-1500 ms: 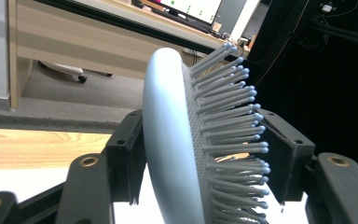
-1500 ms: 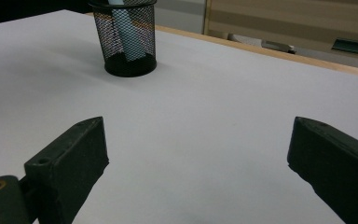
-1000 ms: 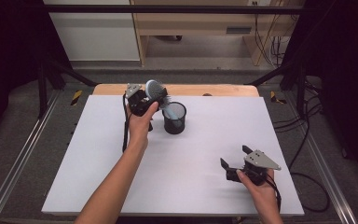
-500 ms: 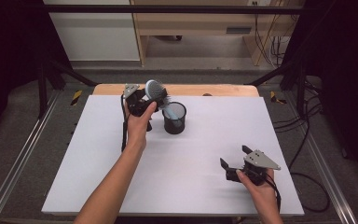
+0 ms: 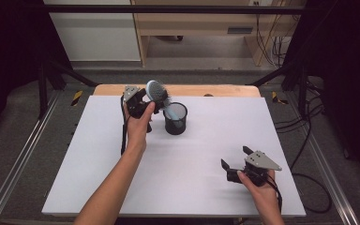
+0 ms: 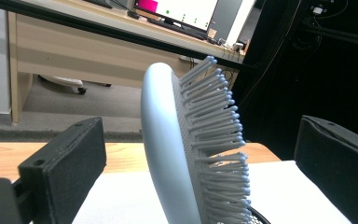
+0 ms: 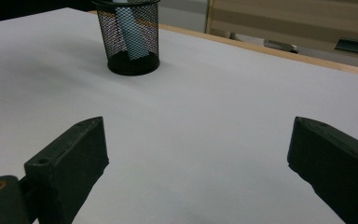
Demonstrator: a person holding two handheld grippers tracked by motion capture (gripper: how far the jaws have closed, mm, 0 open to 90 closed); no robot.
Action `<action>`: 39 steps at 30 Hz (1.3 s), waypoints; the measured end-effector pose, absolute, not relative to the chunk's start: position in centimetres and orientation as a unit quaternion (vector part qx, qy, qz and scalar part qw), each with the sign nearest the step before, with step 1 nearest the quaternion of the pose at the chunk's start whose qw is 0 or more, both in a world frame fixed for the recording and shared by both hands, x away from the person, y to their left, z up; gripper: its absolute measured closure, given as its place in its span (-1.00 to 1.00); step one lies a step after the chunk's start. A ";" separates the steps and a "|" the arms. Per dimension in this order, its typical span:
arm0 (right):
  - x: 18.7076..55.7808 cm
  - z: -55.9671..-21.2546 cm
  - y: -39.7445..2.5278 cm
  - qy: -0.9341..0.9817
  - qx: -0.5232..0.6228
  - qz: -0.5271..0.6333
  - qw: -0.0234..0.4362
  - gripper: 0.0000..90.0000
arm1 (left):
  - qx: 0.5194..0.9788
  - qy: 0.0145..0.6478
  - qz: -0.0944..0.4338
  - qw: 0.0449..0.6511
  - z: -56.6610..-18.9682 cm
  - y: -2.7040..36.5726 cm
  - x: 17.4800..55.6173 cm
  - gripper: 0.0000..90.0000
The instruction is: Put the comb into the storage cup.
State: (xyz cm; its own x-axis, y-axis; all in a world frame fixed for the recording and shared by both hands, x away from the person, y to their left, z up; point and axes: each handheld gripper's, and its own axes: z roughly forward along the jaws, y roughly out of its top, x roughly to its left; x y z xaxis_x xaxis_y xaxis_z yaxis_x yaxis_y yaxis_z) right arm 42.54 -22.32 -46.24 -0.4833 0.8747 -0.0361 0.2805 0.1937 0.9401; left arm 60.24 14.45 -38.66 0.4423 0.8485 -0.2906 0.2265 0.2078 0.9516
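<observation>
A light blue hairbrush (image 5: 156, 92) stands with its handle in a black mesh cup (image 5: 175, 118) at the back of the white table, its bristled head leaning out to the left. My left gripper (image 5: 151, 101) is at the brush head. In the left gripper view the brush head (image 6: 168, 140) stands between the two wide-apart jaws of that gripper (image 6: 198, 135), and neither pad touches it. My right gripper (image 5: 235, 157) rests open near the front right with nothing between its fingers. The right gripper view looks past its open gripper (image 7: 196, 135) to the cup (image 7: 133, 39), with the brush handle (image 7: 128, 28) inside it.
The white tabletop (image 5: 98, 178) ends in a wooden strip (image 5: 215, 90) at the back. Black frame posts (image 5: 44, 79) stand at the back corners, and cables (image 5: 309, 187) lie on the floor to the right.
</observation>
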 end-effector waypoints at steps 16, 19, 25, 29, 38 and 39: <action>42.5 -46.2 -22.2 0.711 0.405 0.488 0.304 -0.89 | 0.584 0.454 0.263 0.620 -38.7 14.8 59.4 -0.95; 42.5 -46.2 -22.2 0.711 0.405 0.488 0.304 -0.89 | 0.587 0.450 0.267 0.618 -38.7 14.9 59.1 -0.94; 42.5 -46.2 -22.2 0.711 0.404 0.489 0.303 -0.89 | 0.593 0.445 0.272 0.614 -38.8 15.1 58.6 -0.94; 42.5 -46.2 -22.2 0.712 0.403 0.488 0.304 -0.89 | 0.594 0.443 0.274 0.613 -38.8 15.4 58.3 -0.94; 42.5 -46.2 -22.1 0.712 0.403 0.487 0.304 -0.89 | 0.600 0.437 0.275 0.611 -38.8 15.8 57.5 -0.95; 42.5 -46.2 -22.1 0.712 0.403 0.487 0.305 -0.89 | 0.602 0.436 0.276 0.610 -38.9 15.8 57.4 -0.95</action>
State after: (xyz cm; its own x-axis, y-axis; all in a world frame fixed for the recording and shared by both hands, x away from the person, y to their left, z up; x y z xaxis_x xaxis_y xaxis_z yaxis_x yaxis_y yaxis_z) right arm 42.49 -22.13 -46.19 -0.4895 0.8711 -0.0410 0.2776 0.2002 0.9396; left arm 57.42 15.79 -38.87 0.4679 0.8609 -0.1998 0.1882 0.1239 0.9743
